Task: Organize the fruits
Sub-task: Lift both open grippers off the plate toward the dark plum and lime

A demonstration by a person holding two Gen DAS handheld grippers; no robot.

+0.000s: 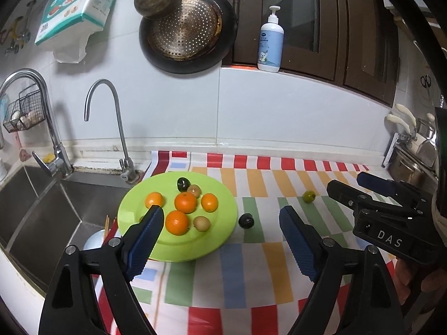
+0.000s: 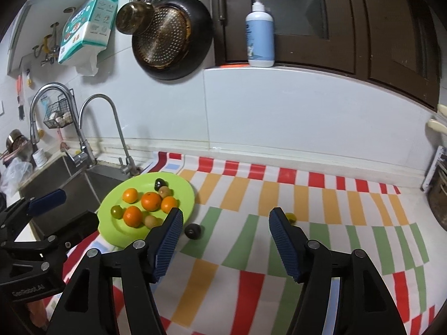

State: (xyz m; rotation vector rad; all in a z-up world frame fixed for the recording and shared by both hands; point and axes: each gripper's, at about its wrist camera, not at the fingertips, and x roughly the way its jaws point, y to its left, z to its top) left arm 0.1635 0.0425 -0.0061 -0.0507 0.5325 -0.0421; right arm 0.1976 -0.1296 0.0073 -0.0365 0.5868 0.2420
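Note:
A lime-green plate (image 1: 220, 240) (image 2: 184, 187) sits on the striped cloth beside the sink. On it lie several oranges (image 1: 185, 202) (image 2: 151, 201), two brownish small fruits (image 1: 201, 223), a dark fruit (image 1: 183, 184) and a small green one (image 2: 116, 211). Another dark fruit (image 1: 246, 221) (image 2: 192, 231) rests on the cloth just right of the plate. A small green fruit (image 1: 309, 196) (image 2: 290, 217) lies further right, partly behind my right finger. My left gripper (image 1: 220, 210) (image 2: 67, 209) hovers open over the plate's near edge. My right gripper (image 2: 225, 212) (image 1: 347, 182) is open above the cloth, holding nothing.
A steel sink (image 1: 42, 209) with two faucets (image 1: 117, 128) lies left of the plate, with a bowl and chopsticks (image 1: 96, 237) inside. Pans (image 1: 187, 28) hang on the wall. A pump bottle (image 1: 271, 42) stands on the sill. Pots (image 1: 413, 162) crowd the right end.

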